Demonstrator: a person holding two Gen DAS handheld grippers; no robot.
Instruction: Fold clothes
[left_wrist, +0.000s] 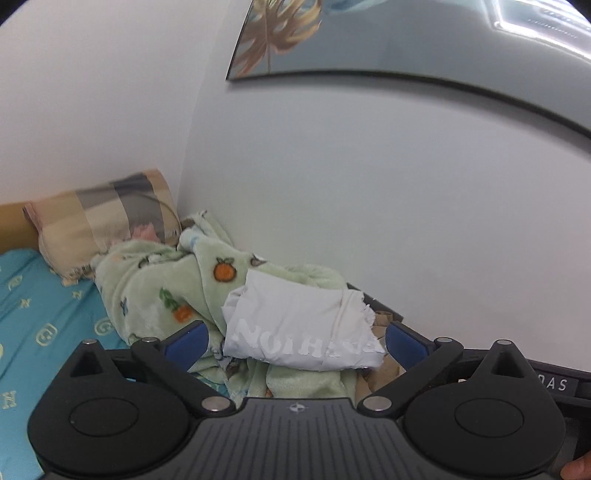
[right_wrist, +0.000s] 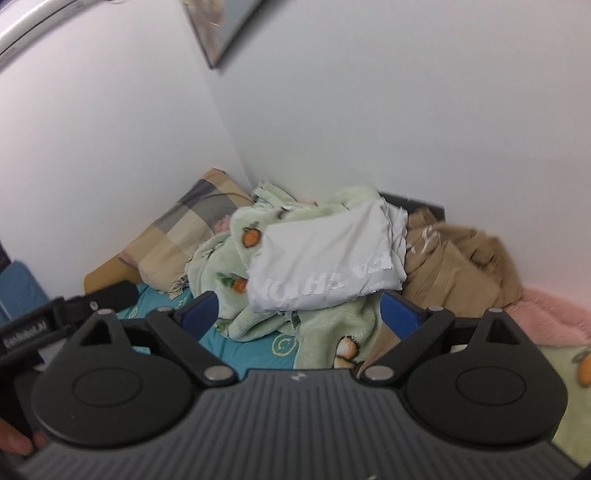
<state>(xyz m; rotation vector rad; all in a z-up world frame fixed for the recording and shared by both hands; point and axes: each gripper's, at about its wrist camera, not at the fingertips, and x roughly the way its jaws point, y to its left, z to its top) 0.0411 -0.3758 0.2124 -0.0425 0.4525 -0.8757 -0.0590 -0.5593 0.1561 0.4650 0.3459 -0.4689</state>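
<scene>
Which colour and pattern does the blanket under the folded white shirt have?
Pale green blanket with orange fruit prints; left wrist view.

Both your wrist cams look fwd and slightly down over the bed toward the wall corner, close in; both share the folded white shirt at frame centre.

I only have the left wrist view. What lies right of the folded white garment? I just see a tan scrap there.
Observer: A crumpled tan garment lies heaped against the white garment, in the right wrist view.
Operator: Anything beyond that?
Observer: A pink fluffy cloth next to the wall.
Operator: Is the right gripper holding anything?
Observer: No, the right gripper is open with nothing between its fingers.
</scene>
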